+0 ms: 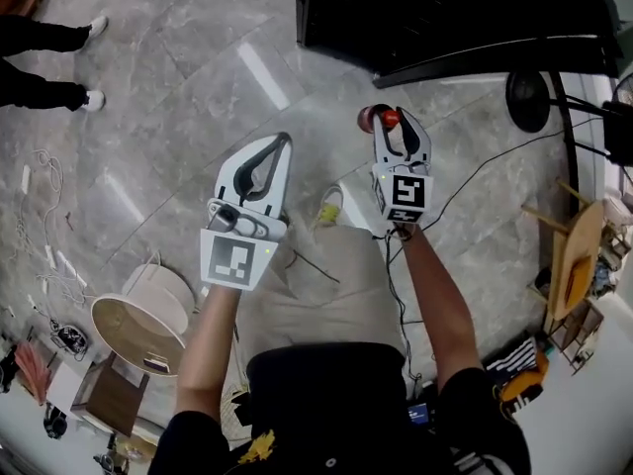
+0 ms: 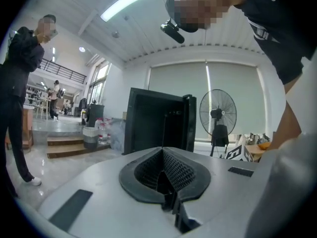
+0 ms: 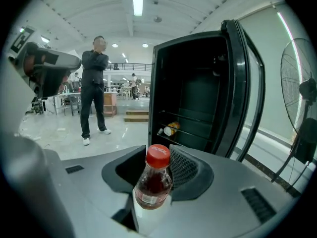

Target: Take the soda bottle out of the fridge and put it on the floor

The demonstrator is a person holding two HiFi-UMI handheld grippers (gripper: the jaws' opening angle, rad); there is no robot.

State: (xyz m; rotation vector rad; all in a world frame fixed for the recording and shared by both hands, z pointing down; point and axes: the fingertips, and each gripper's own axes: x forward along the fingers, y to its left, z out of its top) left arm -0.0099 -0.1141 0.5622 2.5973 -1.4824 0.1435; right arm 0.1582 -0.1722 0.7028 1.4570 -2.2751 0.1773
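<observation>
The right gripper [image 1: 399, 117] has its jaws closed on the soda bottle [image 3: 152, 181]. In the right gripper view the black ribbed pads [image 3: 184, 168] press the bottle's sides below the neck. The bottle stands nearly upright between them, its red cap [image 3: 158, 154] on top and dark drink inside. In the head view the bottle [image 1: 374, 118] sits at the gripper's tip, over the grey marbled floor [image 1: 178, 97]; whether it touches the floor cannot be told.

The left gripper [image 1: 283, 141] is at about 9 o'clock from the right one, well apart from it. Its jaws are pressed together with nothing between them, as the left gripper view [image 2: 166, 175] shows.

Past the bottle, at about 1 o'clock in the right gripper view, is the black fridge [image 3: 198, 93]. Its door [image 3: 245, 88] is swung open, and a yellowish item [image 3: 171, 129] lies on a lower shelf. In the head view the fridge [image 1: 445, 18] is at 1 o'clock from the right gripper. A standing fan [image 2: 218, 114] is at 3 o'clock from the fridge in the left gripper view.

A person [image 3: 94, 93] stands with folded arms at 10 o'clock in the right gripper view. A round beige bin [image 1: 138, 320] and loose white cables [image 1: 40, 236] lie at about 8 o'clock in the head view.
</observation>
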